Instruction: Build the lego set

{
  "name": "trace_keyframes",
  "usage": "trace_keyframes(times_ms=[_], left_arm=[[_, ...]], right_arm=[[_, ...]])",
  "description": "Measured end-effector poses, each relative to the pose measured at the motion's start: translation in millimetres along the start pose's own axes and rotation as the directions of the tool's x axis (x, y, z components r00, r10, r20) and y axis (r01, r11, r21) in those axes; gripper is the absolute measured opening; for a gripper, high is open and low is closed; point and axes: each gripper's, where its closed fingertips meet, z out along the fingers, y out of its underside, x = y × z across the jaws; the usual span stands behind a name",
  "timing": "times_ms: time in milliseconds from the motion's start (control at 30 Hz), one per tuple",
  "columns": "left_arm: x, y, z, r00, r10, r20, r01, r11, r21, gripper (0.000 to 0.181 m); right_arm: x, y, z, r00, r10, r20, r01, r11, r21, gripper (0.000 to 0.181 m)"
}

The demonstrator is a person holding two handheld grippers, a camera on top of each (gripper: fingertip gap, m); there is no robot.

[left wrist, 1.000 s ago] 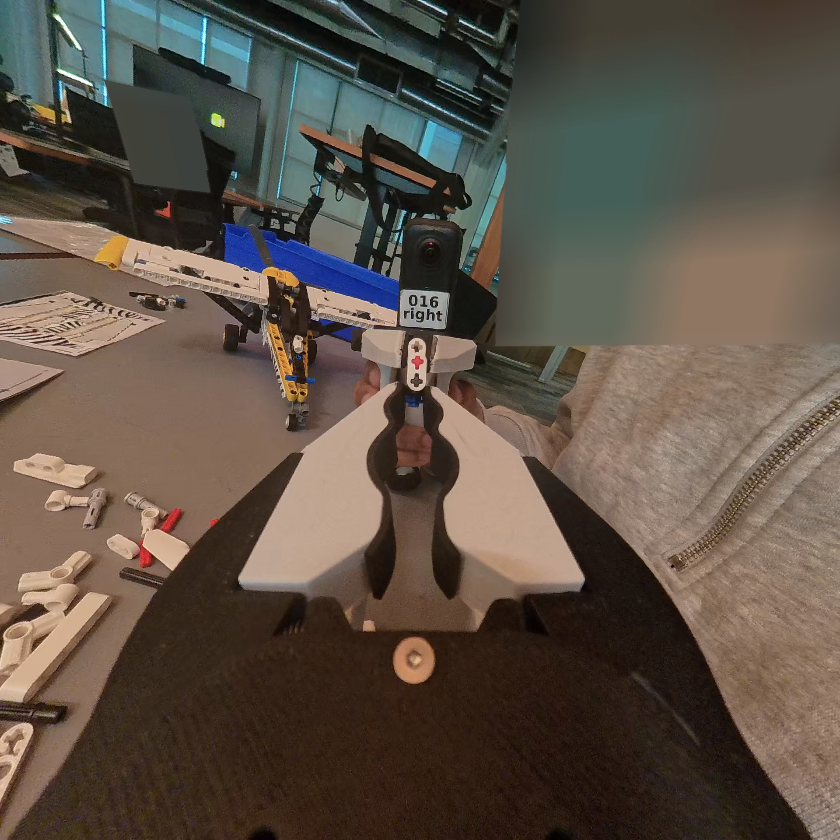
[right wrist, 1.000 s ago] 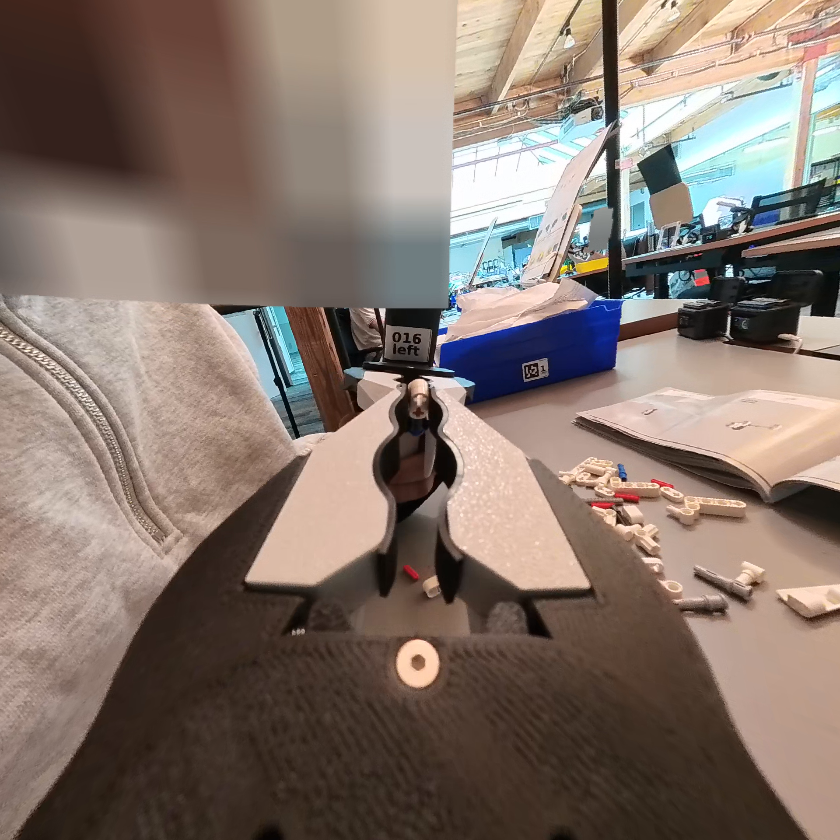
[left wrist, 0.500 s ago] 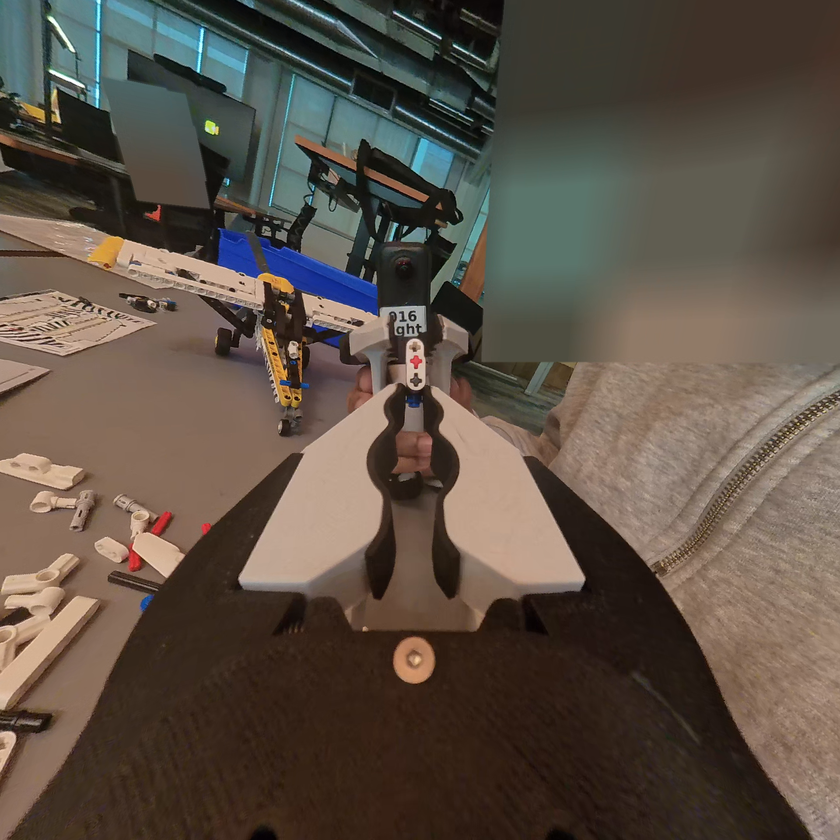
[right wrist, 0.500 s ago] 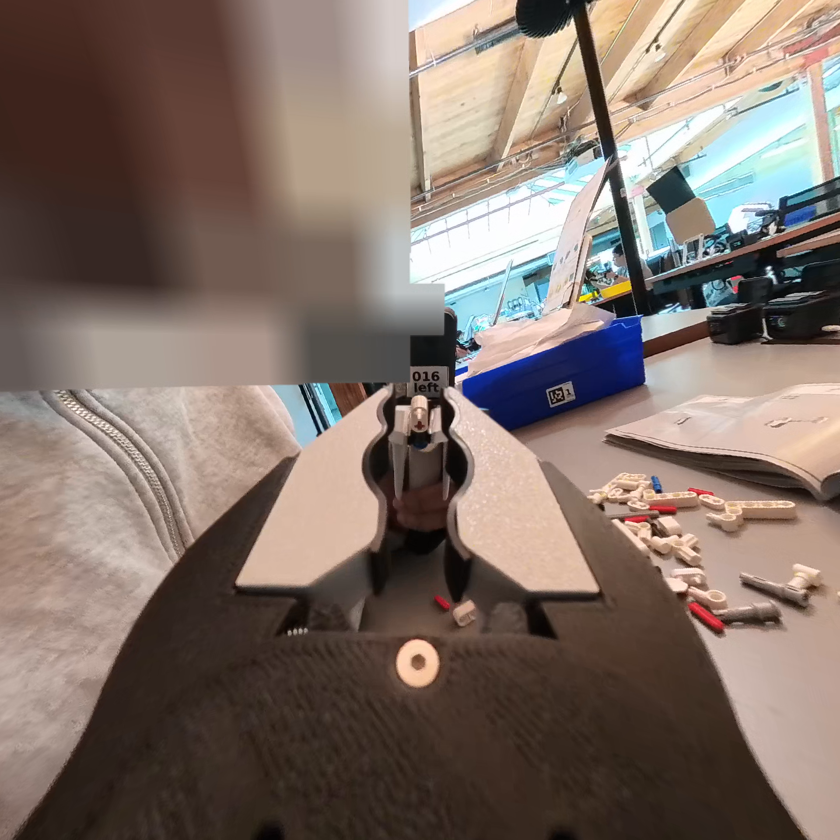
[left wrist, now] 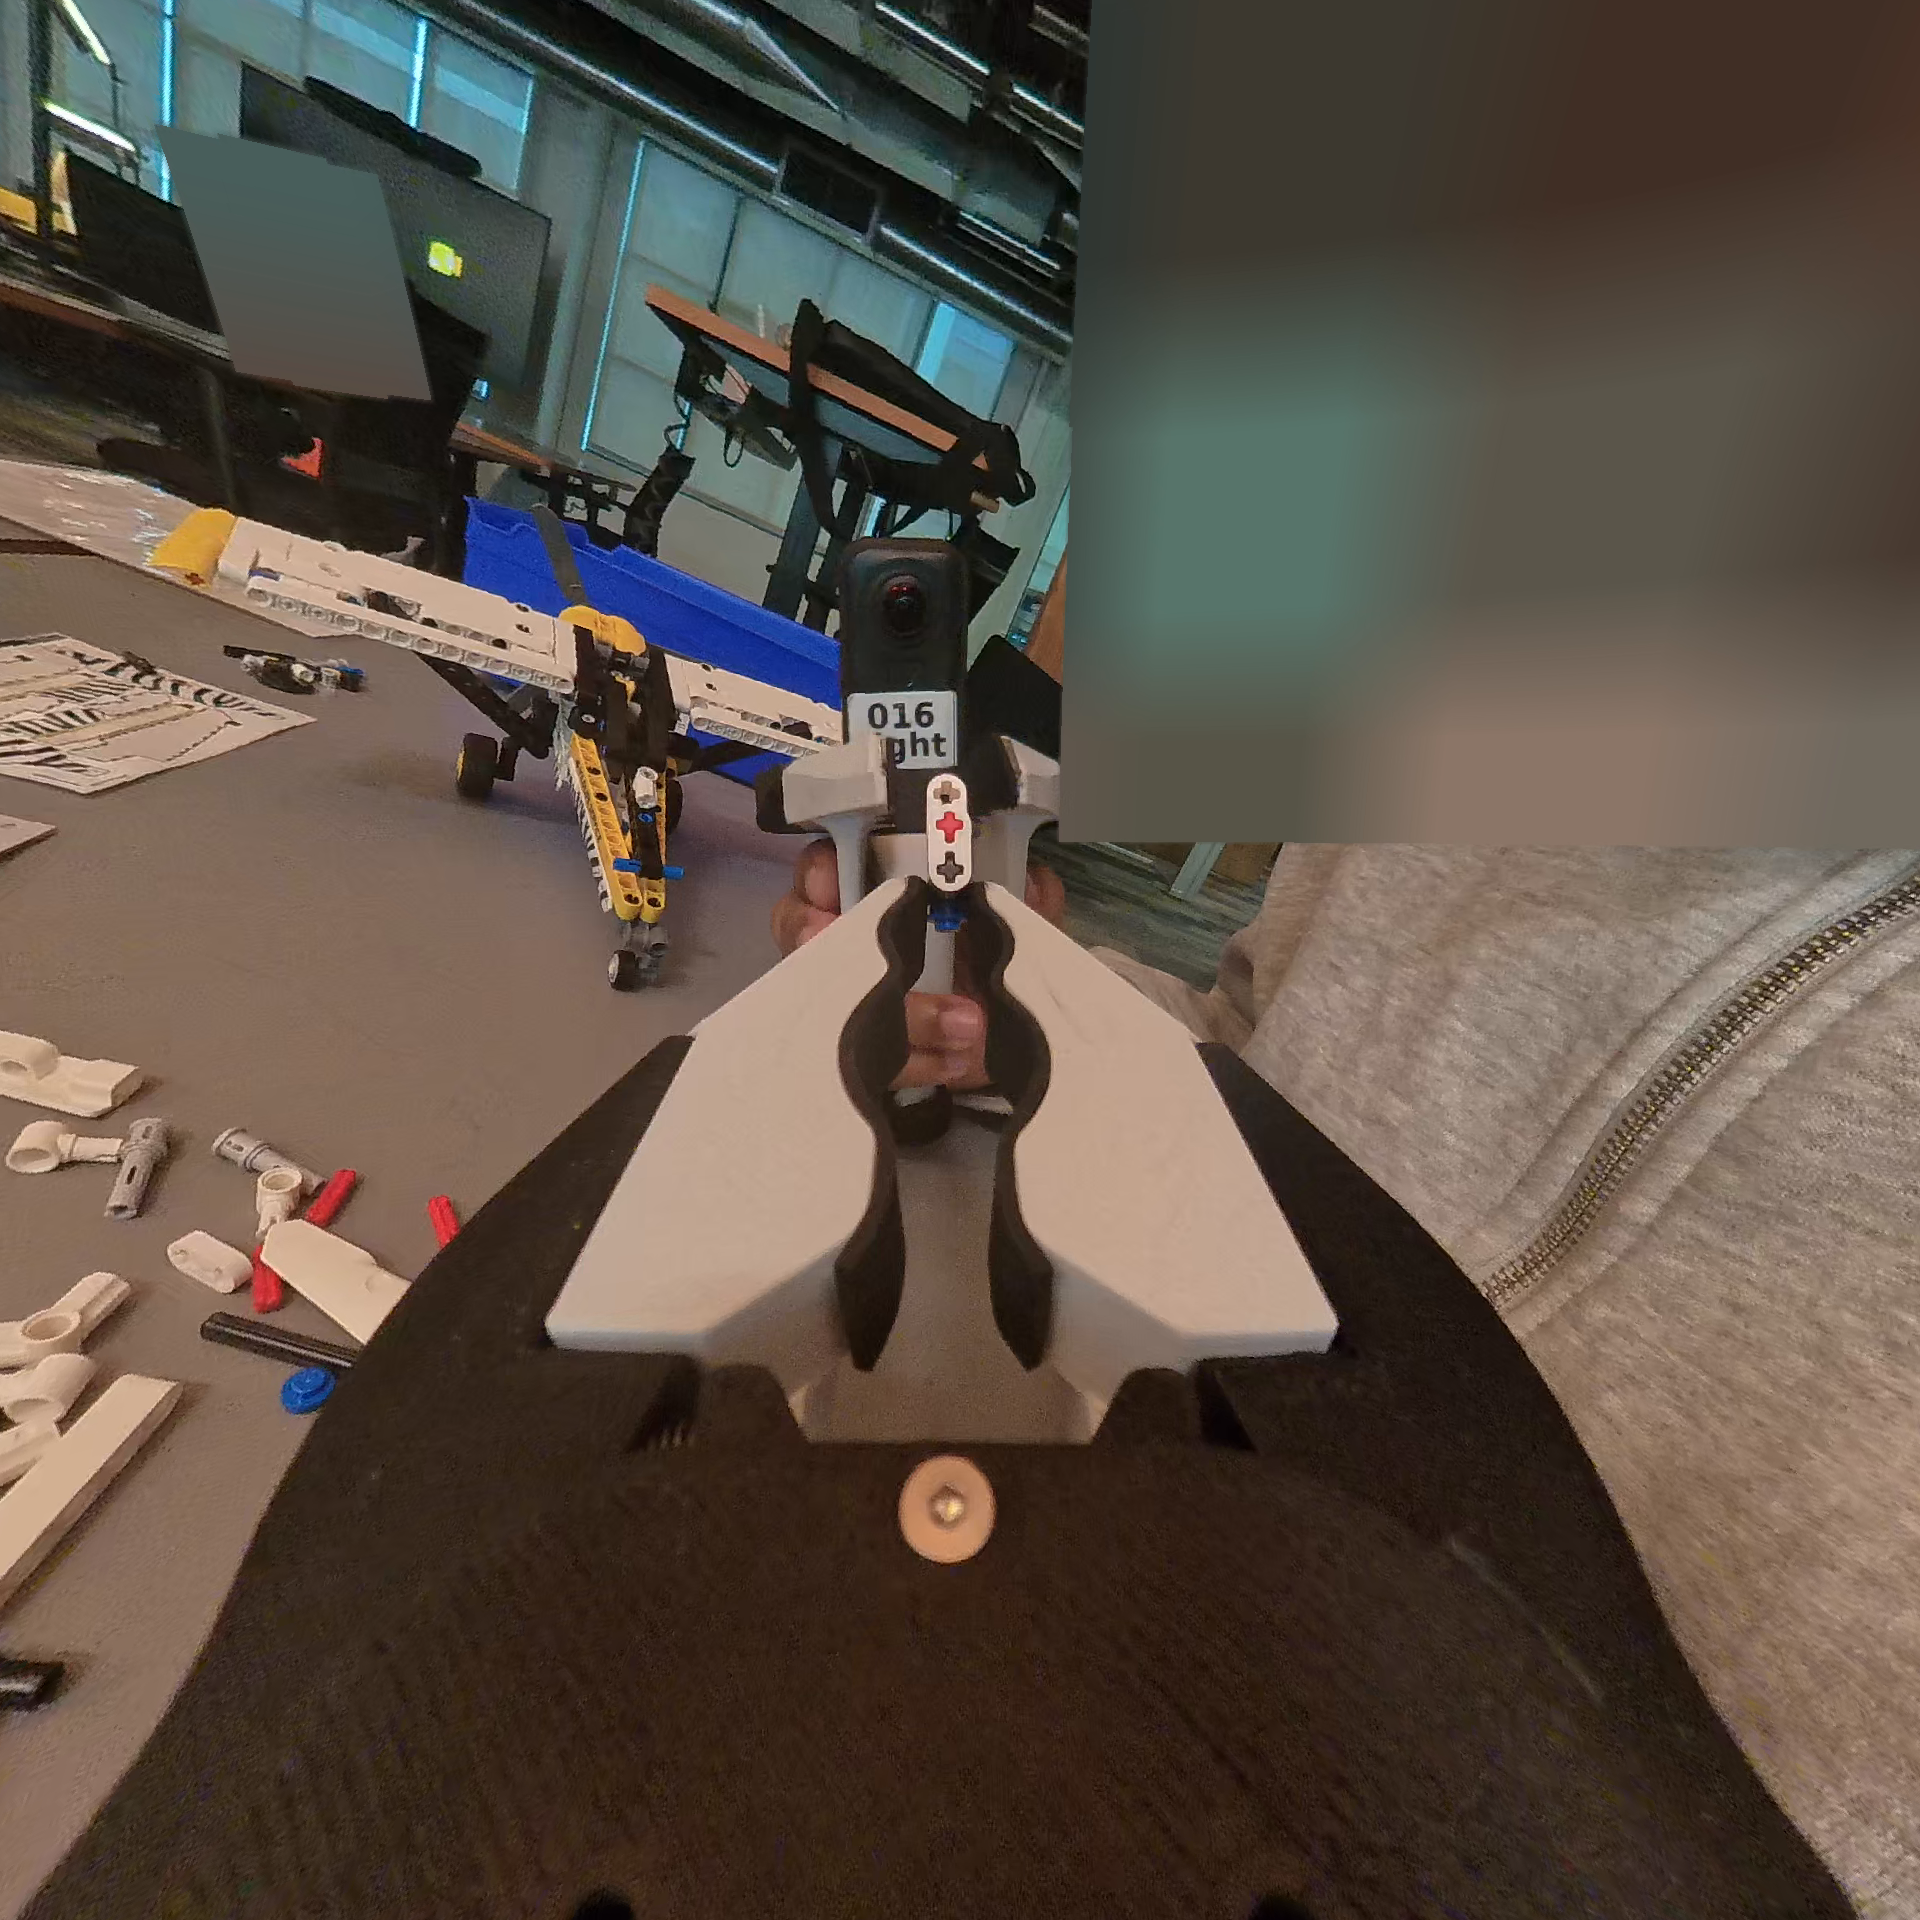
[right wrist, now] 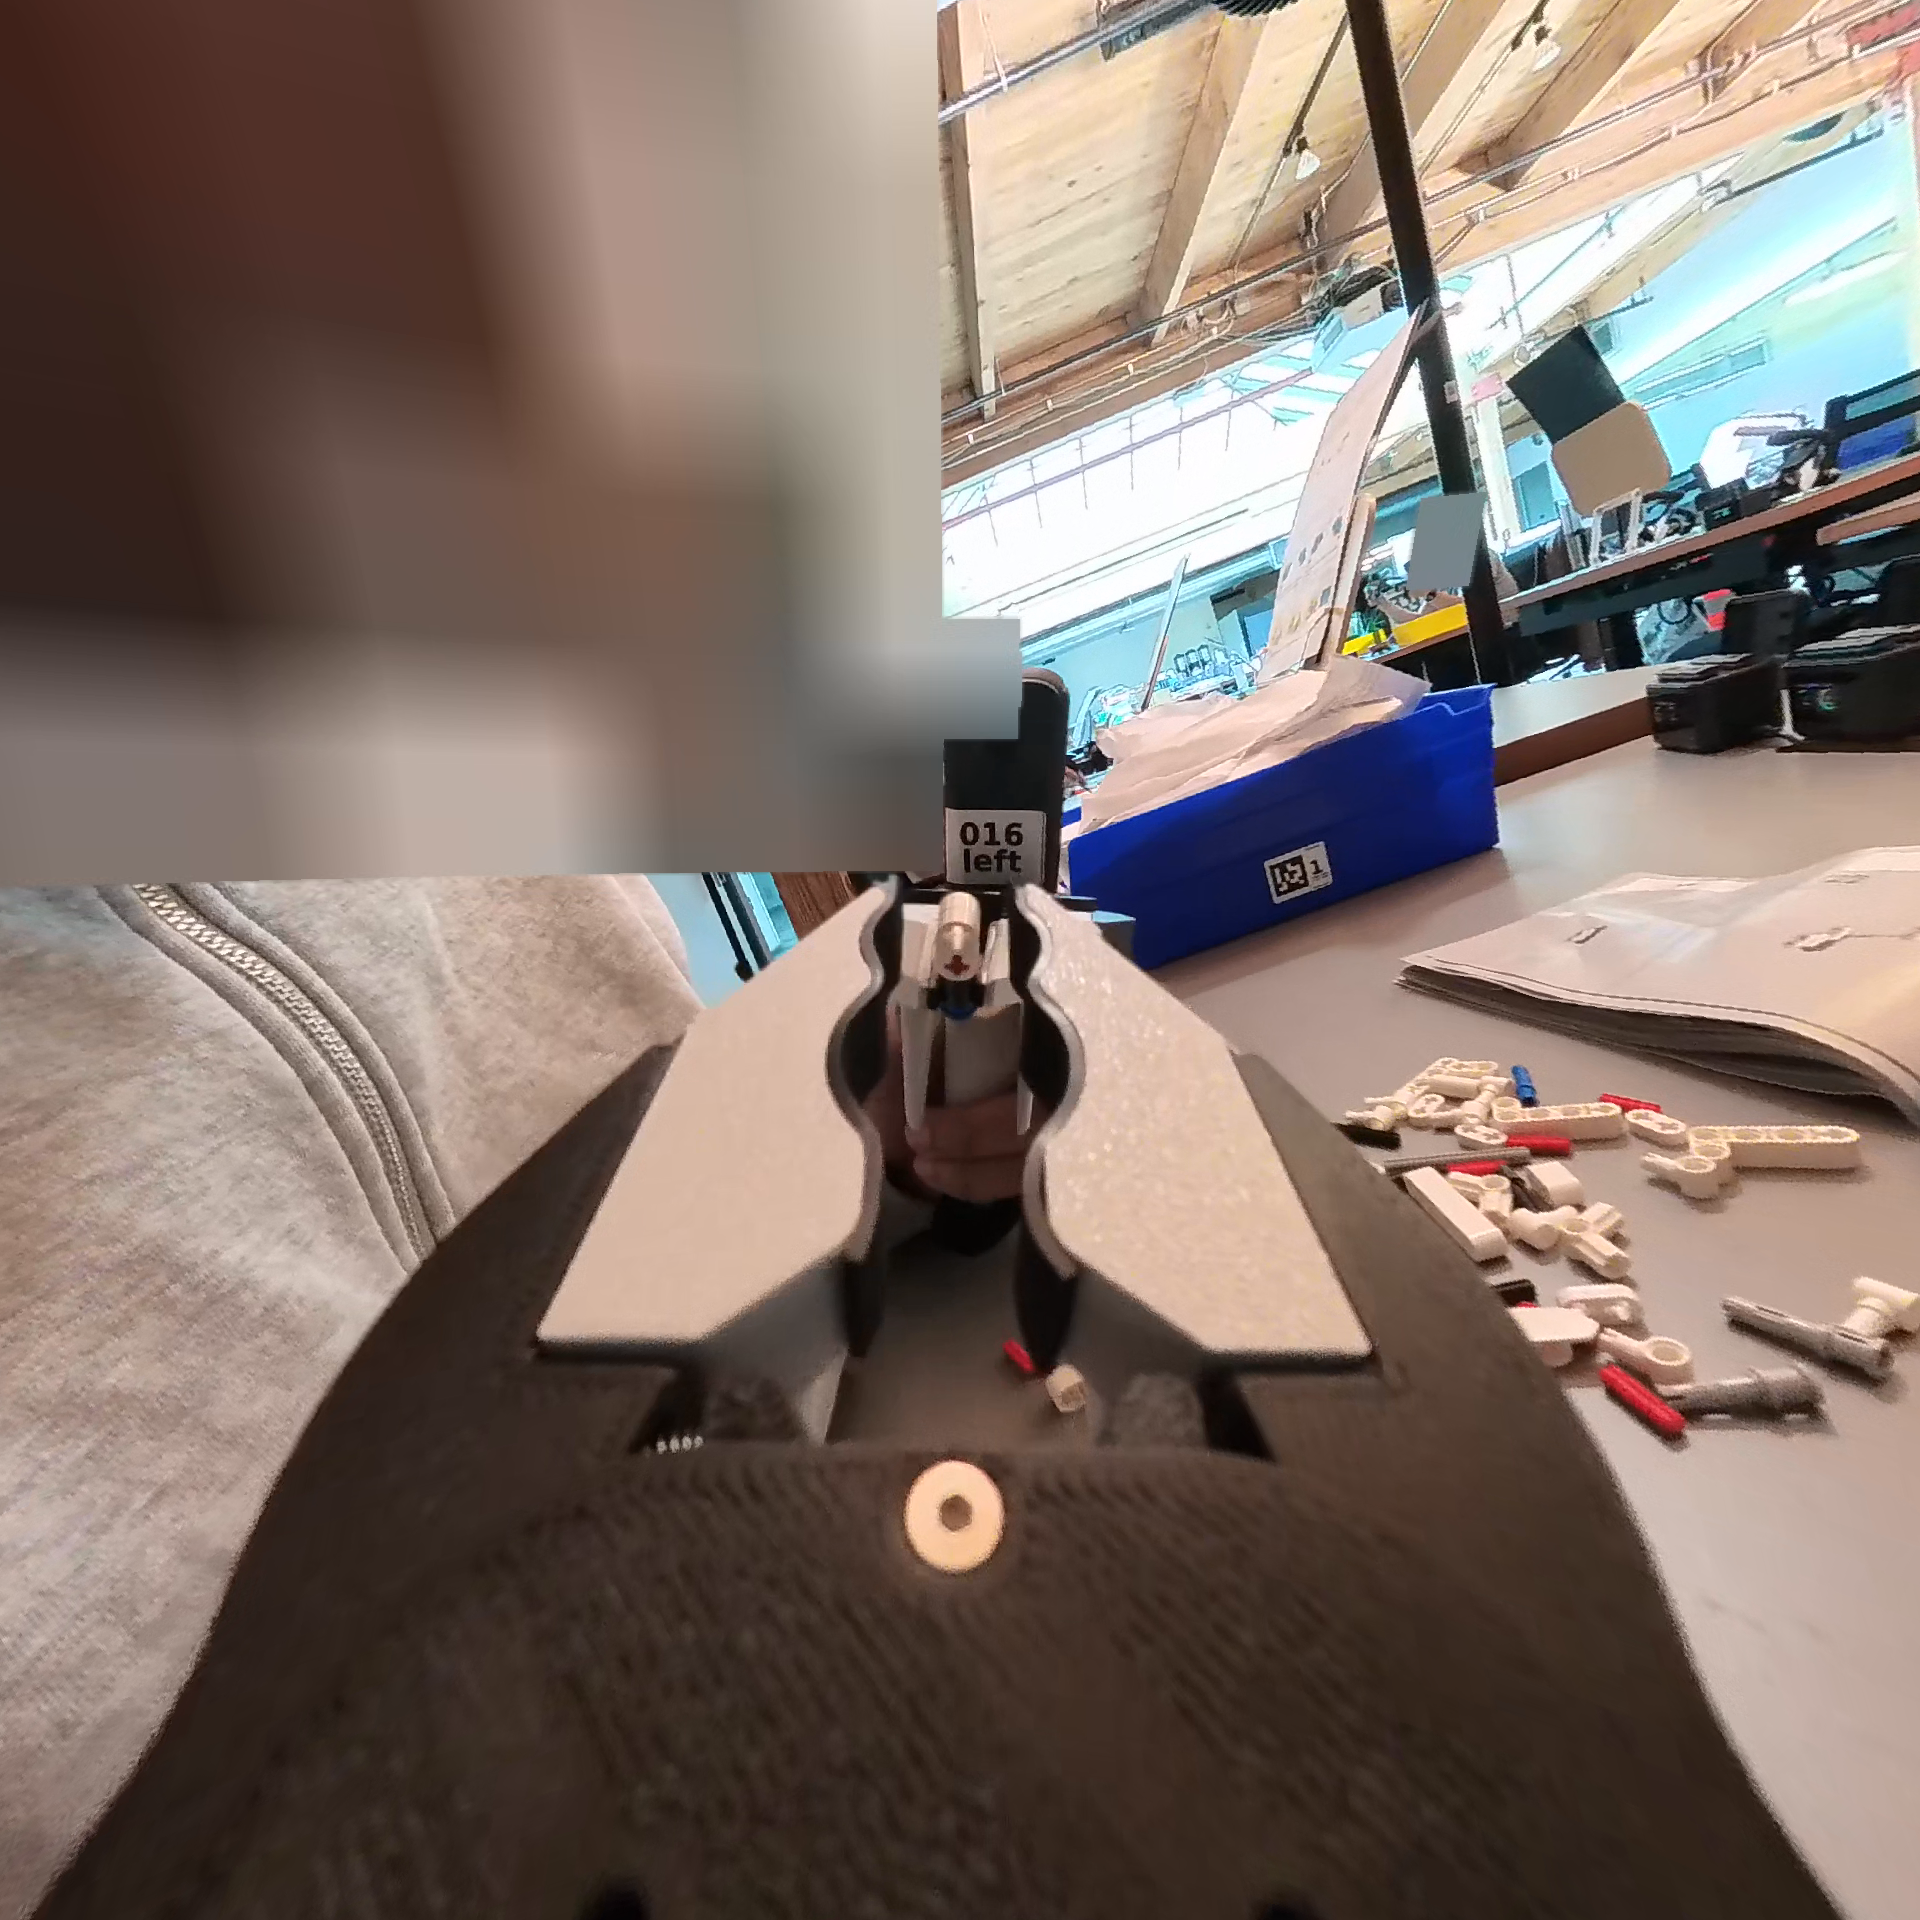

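My left gripper (left wrist: pixel 943 902) is shut on a small Lego piece (left wrist: pixel 948 831): an upright white beam with a red cross pin, a blue pin and a pale shaft below it. My right gripper (right wrist: pixel 956 906) faces it head-on, fingers a narrow gap apart around the same piece (right wrist: pixel 958 940), not visibly touching it. Each gripper shows in the other's view: the right one (left wrist: pixel 930 826) in the left wrist view, the left one (right wrist: pixel 961 997) in the right wrist view. Both are held above the grey table (left wrist: pixel 312 935), close to a person's grey hoodie (left wrist: pixel 1558 1143).
A white, yellow and black Lego plane model (left wrist: pixel 582 665) stands on the table before a blue bin (left wrist: pixel 665 603). Loose white, red and grey parts (left wrist: pixel 208 1226) lie at left; they also show in the right wrist view (right wrist: pixel 1538 1174). An open instruction booklet (right wrist: pixel 1683 966) and a sticker sheet (left wrist: pixel 94 717) lie nearby. Less than 4 cm separates the two grippers' tips.
Both grippers stay tip to tip with the piece between them. The right gripper has tilted upward and drawn slightly nearer. The left gripper's hold is unchanged.
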Motion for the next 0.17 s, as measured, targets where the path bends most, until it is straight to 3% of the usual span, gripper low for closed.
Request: trace_keyframes(times_ms=[167], left_arm=[[-2.6,-0.5,-0.8,1.0,-0.006,0.013,0.005,1.0,0.006,0.005]], right_arm=[[1.4,7.8,3.0,0.999,-0.041,-0.024,0.04,0.998,-0.047,0.018]])
